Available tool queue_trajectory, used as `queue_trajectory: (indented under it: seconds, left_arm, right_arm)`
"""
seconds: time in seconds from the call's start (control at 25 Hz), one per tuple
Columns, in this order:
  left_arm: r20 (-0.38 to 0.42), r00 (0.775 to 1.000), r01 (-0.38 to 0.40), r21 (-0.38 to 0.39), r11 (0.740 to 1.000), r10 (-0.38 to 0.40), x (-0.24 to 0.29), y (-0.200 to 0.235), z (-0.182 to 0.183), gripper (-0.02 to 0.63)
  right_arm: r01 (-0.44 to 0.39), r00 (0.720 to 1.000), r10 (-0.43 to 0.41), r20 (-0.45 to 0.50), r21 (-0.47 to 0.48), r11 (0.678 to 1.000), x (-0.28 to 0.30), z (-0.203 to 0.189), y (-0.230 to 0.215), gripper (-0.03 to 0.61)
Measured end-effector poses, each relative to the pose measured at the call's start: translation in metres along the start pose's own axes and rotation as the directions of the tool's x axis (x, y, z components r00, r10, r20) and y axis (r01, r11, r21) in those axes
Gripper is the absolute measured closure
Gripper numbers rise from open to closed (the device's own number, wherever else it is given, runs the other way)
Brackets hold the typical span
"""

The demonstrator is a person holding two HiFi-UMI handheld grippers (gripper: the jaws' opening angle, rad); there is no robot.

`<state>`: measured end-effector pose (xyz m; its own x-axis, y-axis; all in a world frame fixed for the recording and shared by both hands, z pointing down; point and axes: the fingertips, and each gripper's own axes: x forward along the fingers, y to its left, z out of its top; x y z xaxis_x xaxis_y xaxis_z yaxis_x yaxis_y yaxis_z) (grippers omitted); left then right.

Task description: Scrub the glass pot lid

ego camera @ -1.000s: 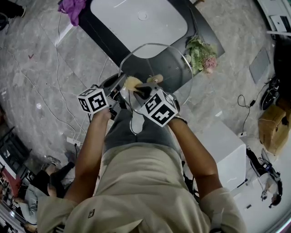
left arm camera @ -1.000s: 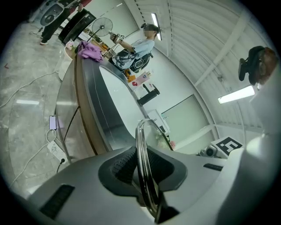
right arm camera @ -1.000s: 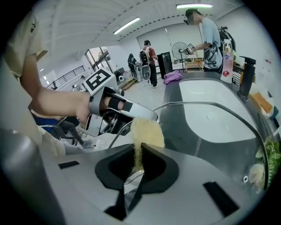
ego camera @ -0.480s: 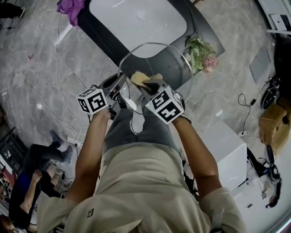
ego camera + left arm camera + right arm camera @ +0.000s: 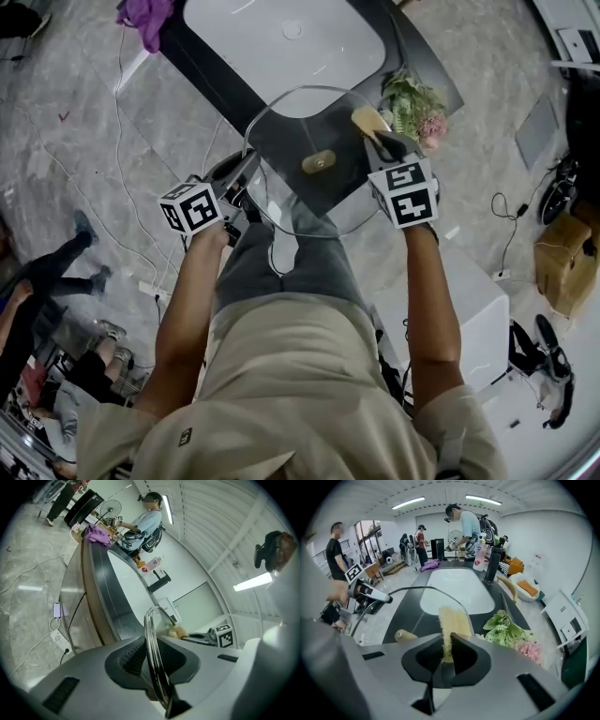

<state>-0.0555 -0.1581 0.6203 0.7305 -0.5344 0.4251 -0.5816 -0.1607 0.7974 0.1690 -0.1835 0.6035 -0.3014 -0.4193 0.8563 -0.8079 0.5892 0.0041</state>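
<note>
1. Two jaws of the left gripper [image 5: 242, 185] clamp the rim of the glass pot lid [image 5: 309, 122] — held above the dark counter [image 5: 211, 75].
2. Right gripper [image 5: 377, 139] pinches a yellow scrub pad [image 5: 366, 119] at the lid's right edge.

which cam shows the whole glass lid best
The head view: the glass lid shows as a near-complete circle with its knob at the centre. The left gripper view sees only its rim edge-on, clamped in the left gripper. The right gripper view catches part of the rim and the knob.
</note>
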Motion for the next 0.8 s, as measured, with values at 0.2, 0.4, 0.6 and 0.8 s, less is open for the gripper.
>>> queue_trajectory:
  seconds: [0.2,0.4,0.6,0.8]
  left_arm:
    - [0.003,1.000,0.000,0.004,1.000,0.000,0.000,-0.002,0.001,0.540]
    - [0.009,1.000,-0.003,0.002,1.000,0.003,0.000,-0.001,0.001,0.540]
    - [0.017,1.000,-0.007,0.001,1.000,0.007,0.000,-0.002,0.001,0.541]
    - [0.041,0.999,-0.013,-0.028,1.000,0.015,0.000,-0.002,0.003,0.543]
  right_arm:
    - [-0.006,1.000,0.006,-0.001,-0.004,1.000,0.000,-0.002,0.003,0.537]
    - [-0.009,1.000,0.009,0.000,0.005,1.000,0.001,-0.002,0.004,0.537]
    - [-0.028,1.000,0.028,-0.015,-0.002,1.000,0.006,-0.003,0.020,0.537]
    - [-0.199,0.980,0.196,-0.038,-0.094,0.976,0.017,0.002,0.106,0.537]
